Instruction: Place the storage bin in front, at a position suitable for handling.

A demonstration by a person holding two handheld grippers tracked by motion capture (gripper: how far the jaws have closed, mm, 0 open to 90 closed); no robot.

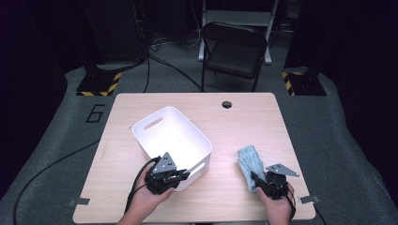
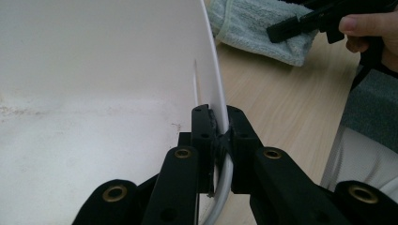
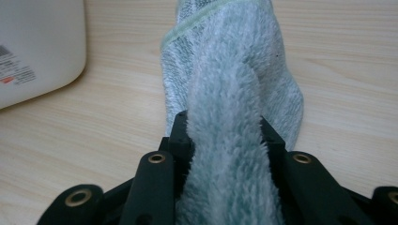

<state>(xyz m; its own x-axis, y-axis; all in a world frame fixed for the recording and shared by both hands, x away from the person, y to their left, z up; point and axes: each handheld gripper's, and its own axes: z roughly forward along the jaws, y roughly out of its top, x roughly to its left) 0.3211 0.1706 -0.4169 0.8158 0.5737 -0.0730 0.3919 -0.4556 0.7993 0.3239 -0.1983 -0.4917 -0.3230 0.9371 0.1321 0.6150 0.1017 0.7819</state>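
Observation:
A white plastic bin sits left of centre on the wooden table. My left gripper is shut on the bin's near wall, and in the left gripper view its jaws pinch the thin white wall from both sides. A pale green-grey towel lies folded on the table to the right of the bin. My right gripper is shut on the towel's near end. In the right gripper view the fluffy towel bulges up between the jaws.
A black folding chair stands on the floor beyond the table's far edge. A round cable hole is in the tabletop near the back. In the right gripper view the bin's corner stands left of the towel. Bare wood separates bin and towel.

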